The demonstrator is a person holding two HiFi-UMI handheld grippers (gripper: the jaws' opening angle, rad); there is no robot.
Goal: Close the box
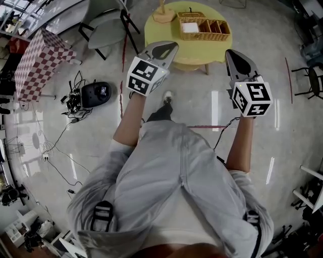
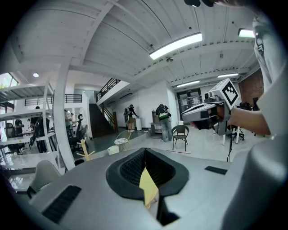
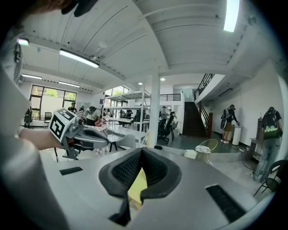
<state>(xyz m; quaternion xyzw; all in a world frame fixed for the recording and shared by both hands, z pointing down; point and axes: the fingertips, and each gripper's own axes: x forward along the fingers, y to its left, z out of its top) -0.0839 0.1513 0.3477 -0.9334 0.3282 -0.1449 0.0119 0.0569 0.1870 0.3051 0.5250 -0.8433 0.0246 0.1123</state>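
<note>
A wicker box (image 1: pixel 203 26) with several compartments stands on a round yellow table (image 1: pixel 166 33) ahead of me. A white item lies in its left compartment. Both grippers are held in the air short of the table, pointing at it. My left gripper (image 1: pixel 169 46) is near the table's front edge, jaws shut with nothing between them. My right gripper (image 1: pixel 233 53) hovers off the table's right side, also shut and empty. In the left gripper view the pads (image 2: pixel 135 168) meet, with yellow table showing below them. The right gripper view shows the same closed pads (image 3: pixel 128 168).
A wooden stand (image 1: pixel 164 12) sits on the table left of the box. A grey chair (image 1: pixel 108 27) stands to the table's left and a checkered table (image 1: pixel 38 60) further left. A black device (image 1: pixel 96 93) with cables lies on the floor. People stand far off.
</note>
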